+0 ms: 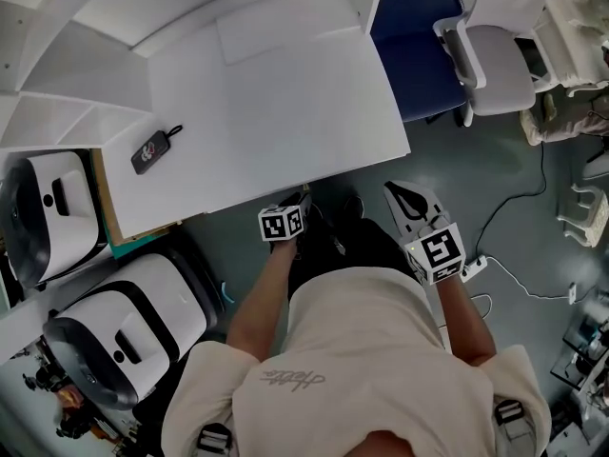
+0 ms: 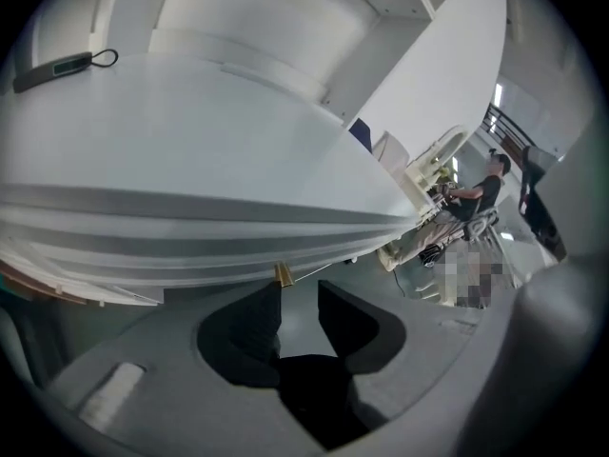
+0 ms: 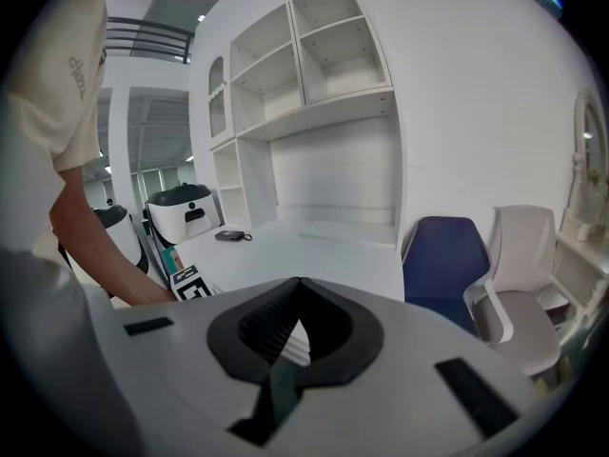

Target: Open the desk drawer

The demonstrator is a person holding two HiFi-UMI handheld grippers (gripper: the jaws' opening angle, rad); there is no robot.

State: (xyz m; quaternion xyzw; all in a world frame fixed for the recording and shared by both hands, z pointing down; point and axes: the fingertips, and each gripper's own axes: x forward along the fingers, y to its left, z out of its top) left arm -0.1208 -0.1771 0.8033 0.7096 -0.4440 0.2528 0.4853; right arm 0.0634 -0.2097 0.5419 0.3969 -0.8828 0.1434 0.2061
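on approach, my left gripper (image 2: pixel 299 291), open wide and empty, sits beside the brass pull (image 2: pixel 284 274), lower centre; next, clamp it.

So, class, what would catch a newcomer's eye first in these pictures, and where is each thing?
A big white desk fills the middle of the head view, a small dark gadget near its left edge. The left gripper, jaws apart, points at the desk's front edge; the right gripper, jaws together, hangs to its right.
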